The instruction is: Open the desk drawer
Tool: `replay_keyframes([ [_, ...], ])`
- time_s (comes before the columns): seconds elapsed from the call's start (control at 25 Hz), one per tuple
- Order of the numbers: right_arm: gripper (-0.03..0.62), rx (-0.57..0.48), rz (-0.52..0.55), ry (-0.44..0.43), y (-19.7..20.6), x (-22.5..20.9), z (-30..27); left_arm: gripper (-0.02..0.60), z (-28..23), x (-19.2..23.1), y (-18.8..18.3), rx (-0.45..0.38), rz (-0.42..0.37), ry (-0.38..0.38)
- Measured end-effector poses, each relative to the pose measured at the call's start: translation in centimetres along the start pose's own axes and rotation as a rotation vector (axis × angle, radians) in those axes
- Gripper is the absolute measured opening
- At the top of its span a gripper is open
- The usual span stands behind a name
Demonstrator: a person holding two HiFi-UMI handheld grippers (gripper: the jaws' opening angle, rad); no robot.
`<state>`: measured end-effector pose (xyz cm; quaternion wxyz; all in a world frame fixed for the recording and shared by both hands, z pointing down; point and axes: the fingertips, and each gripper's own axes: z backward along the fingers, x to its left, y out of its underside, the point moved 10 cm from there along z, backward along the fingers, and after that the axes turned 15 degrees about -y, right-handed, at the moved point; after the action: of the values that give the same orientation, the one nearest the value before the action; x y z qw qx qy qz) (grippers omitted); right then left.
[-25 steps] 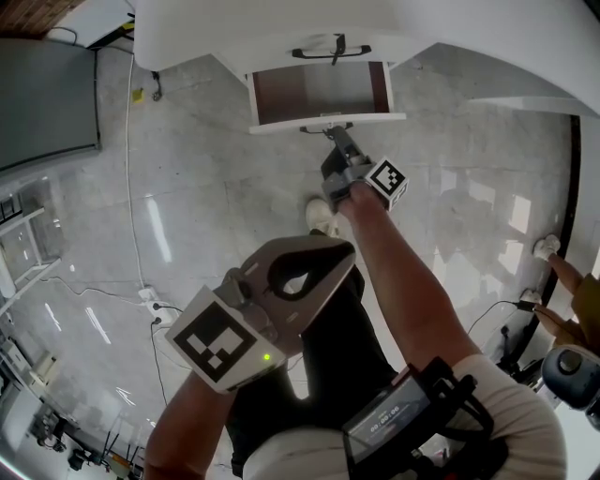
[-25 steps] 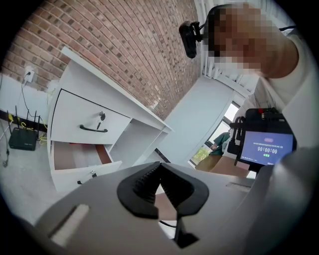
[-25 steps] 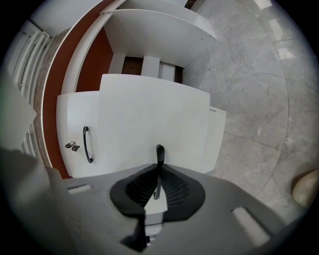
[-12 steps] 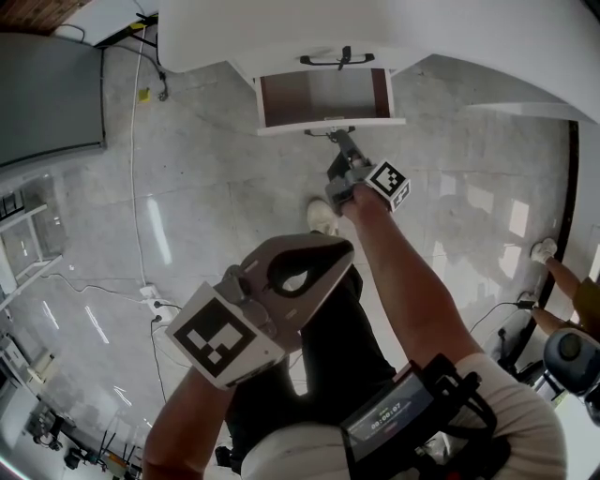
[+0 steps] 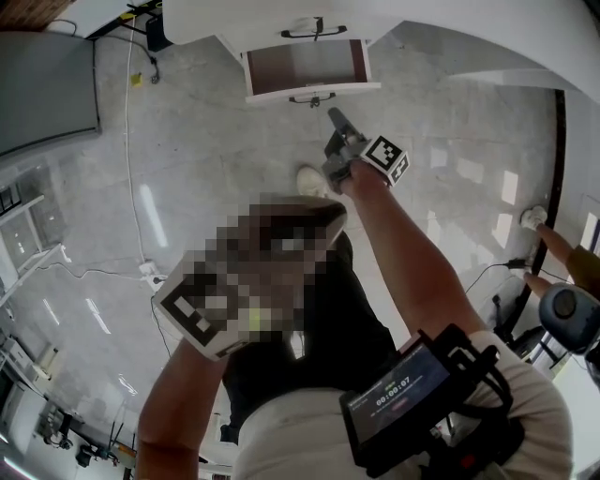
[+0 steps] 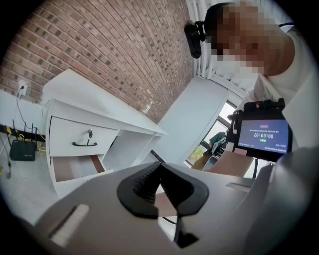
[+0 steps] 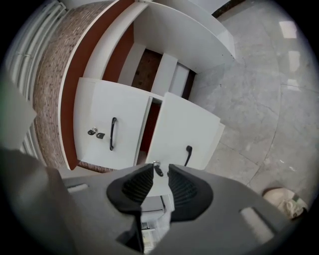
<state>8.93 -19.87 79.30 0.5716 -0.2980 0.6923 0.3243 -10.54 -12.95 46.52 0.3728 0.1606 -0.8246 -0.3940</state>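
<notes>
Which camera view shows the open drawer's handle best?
The right gripper view: the handle sits face-on on the white front of the drawer. The head view shows it small, from above. The left gripper view shows only the drawer's brown inside; the handle is out of sight.

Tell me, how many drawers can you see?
2. The upper drawer is shut, with keys; the lower drawer is pulled open. Another may hide behind the right gripper.

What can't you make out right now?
Left claw: a mosaic patch covers it in the head view.
Open drawer: its back lies under the upper drawer in the head view; its own front hides most of the inside in the right gripper view.
Right claw: its body hides that drawer front's lower edge in its view.
</notes>
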Motion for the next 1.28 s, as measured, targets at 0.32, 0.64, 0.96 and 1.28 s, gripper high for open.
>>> replay_keyframes([
  [0.32,0.081,0.032,0.061,-0.009,-0.4,8.3,4.4,0.006,4.7,-5.8,-3.2,0.004,-0.035,0.038],
  [0.64,0.081,0.090,0.099,-0.074,1.6,16.1,8.2,0.006,9.8,-10.6,-4.8,-0.018,-0.062,0.045],
  [0.96,0.063,0.195,0.160,-0.158,3.9,25.1,12.8,0.006,15.2,-16.5,-5.9,-0.042,-0.067,0.073],
  [1.28,0.003,0.283,0.209,-0.207,7.5,34.8,16.6,0.006,21.7,-20.6,-7.1,-0.032,-0.069,0.079],
])
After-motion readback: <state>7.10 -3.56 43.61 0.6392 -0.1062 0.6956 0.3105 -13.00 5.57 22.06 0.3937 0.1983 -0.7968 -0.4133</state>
